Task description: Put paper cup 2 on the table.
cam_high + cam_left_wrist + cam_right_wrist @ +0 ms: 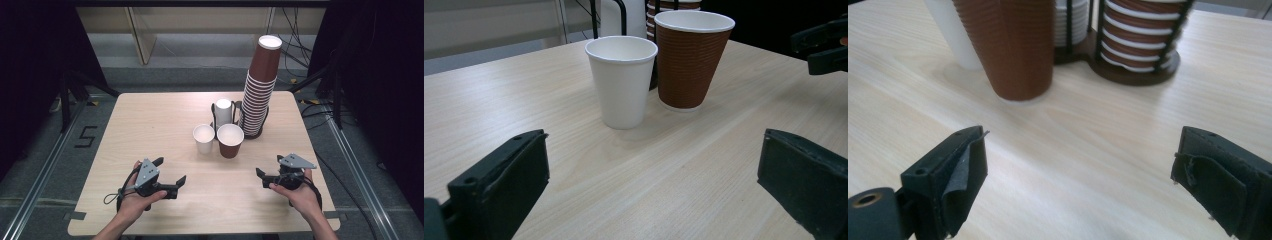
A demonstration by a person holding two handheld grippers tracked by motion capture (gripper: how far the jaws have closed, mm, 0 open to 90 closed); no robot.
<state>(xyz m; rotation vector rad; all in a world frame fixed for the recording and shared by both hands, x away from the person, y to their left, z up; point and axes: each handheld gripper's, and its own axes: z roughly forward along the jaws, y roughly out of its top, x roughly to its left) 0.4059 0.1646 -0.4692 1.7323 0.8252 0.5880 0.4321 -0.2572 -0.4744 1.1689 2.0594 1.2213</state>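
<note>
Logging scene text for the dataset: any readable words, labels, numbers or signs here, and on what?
"5": a dark mark that reads as this digit, on the grey floor left of the table.
No print shows on the white cup, the brown cup, the tall cup stack, or on either gripper.

Black "5" marked on floor (86,136) left of table (150,115); no other text legible

Lab-like recording room: dark curtains (30,75), floor cables (295,45), taped floor markings (86,136)
</note>
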